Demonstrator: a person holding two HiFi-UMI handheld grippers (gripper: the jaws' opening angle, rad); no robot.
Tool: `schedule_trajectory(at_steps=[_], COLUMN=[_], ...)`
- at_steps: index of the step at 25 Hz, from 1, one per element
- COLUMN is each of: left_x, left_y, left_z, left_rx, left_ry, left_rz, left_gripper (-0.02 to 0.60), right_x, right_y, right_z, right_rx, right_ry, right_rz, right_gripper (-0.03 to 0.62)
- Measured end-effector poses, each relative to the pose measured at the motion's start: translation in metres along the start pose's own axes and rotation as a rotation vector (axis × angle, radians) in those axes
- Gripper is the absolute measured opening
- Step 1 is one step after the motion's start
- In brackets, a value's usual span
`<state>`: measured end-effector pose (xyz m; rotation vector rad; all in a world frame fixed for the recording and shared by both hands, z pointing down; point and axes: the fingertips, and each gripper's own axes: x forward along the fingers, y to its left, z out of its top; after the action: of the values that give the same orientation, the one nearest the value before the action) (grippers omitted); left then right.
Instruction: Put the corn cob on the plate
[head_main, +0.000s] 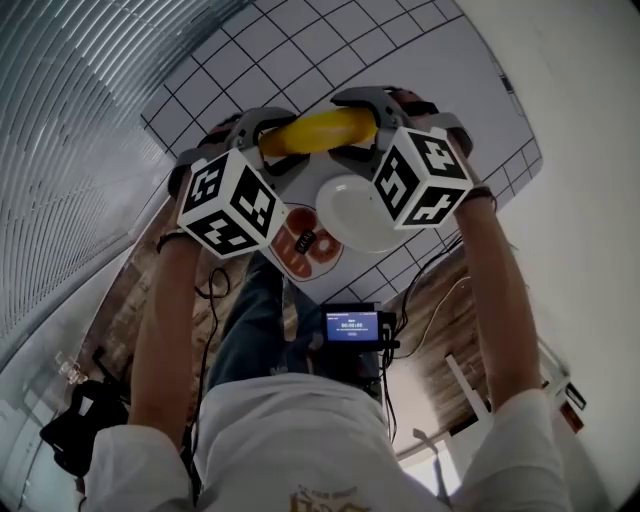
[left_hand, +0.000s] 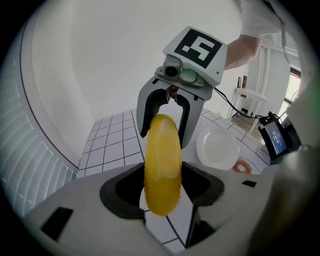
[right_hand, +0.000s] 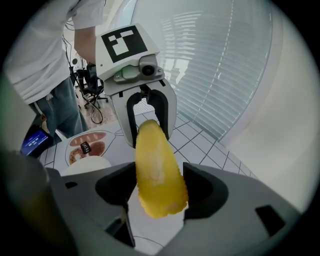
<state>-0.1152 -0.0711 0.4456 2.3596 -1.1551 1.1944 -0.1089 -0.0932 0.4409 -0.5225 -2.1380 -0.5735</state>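
Observation:
The yellow corn cob (head_main: 318, 130) hangs in the air above the gridded white table, held at both ends. My left gripper (left_hand: 162, 187) is shut on one end of the cob (left_hand: 162, 165). Facing it, my right gripper (right_hand: 160, 192) is shut on the other end of the cob (right_hand: 159, 170). In the head view the left gripper (head_main: 268, 140) and right gripper (head_main: 372, 125) meet at the cob from either side. A round white plate (head_main: 350, 215) lies on the table below and nearer the person, showing also as the plate (left_hand: 217, 148) and the plate (right_hand: 87, 162).
A mat printed with food pictures (head_main: 300, 245) lies beside the plate, with a small dark thing on it (right_hand: 86, 147). A small device with a lit screen (head_main: 352, 325) sits at the table's near edge, cables hanging. Window blinds (head_main: 70, 120) run along the left.

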Motion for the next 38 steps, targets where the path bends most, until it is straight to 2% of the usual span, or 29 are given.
schedule_trajectory(at_steps=[6,14,28,38], left_x=[0.003,0.014,0.035,0.039], left_y=[-0.014,-0.038,-0.092,-0.126], left_z=[0.003,0.017,0.042,0.047], left_rx=[0.045,0.133,0.354,0.463], left_ry=[0.01,0.005,0.005,-0.001], left_rz=[-0.027,-0.107,-0.276,-0.365], left_gripper=[0.232,0.232,0.232,0.232], right_x=[-0.005,-0.021,-0.05,-0.06], right_y=[0.014,0.036,0.086,0.121], right_z=[-0.007,-0.027,-0.064,-0.076], right_rx=[0.04,0.139,0.366,0.494], right_ry=[0.009,0.039,0.102,0.139], right_rz=[-0.014,-0.056,-0.188,-0.235], right_gripper=[0.291,0.288,0.287,0.285])
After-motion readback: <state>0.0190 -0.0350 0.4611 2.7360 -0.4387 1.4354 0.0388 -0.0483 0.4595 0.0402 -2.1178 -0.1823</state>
